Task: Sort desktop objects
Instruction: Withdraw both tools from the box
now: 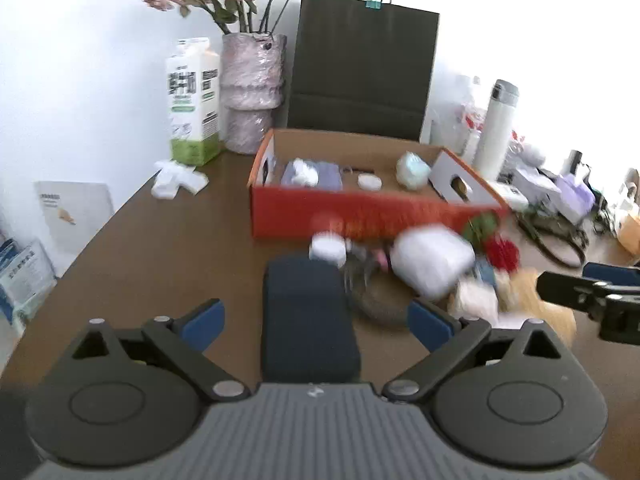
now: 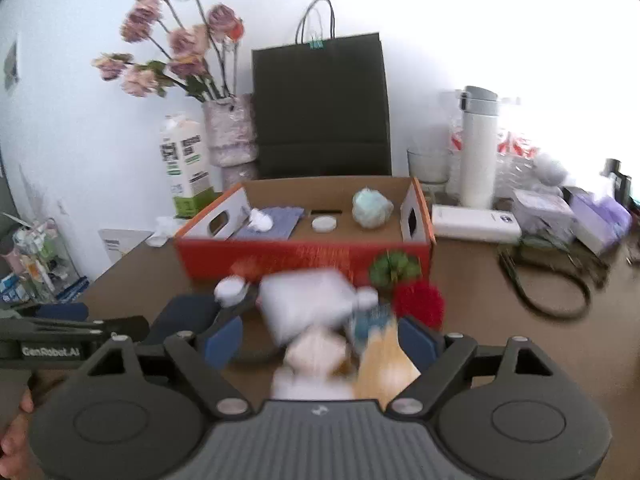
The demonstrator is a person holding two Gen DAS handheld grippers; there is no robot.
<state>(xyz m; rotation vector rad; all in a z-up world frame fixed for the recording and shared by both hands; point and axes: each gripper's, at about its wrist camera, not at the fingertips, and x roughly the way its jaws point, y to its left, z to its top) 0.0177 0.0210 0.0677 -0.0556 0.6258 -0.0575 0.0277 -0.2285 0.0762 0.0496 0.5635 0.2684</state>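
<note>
an office desk [image 1: 168, 240]: paper bag [image 1: 362, 68], thermos [image 2: 478, 148], tissue boxes [image 2: 600, 220], and leaflets [image 1: 72, 208] alongside.

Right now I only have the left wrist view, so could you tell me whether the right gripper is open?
Observer: Yes, the right gripper is open; the blurred pile sits between its fingers, unclamped.
Operator: Thank you. Is anything standing behind the orange box's right corner?
Observer: A clear glass stands behind the orange box, just left of the white flask.
</note>
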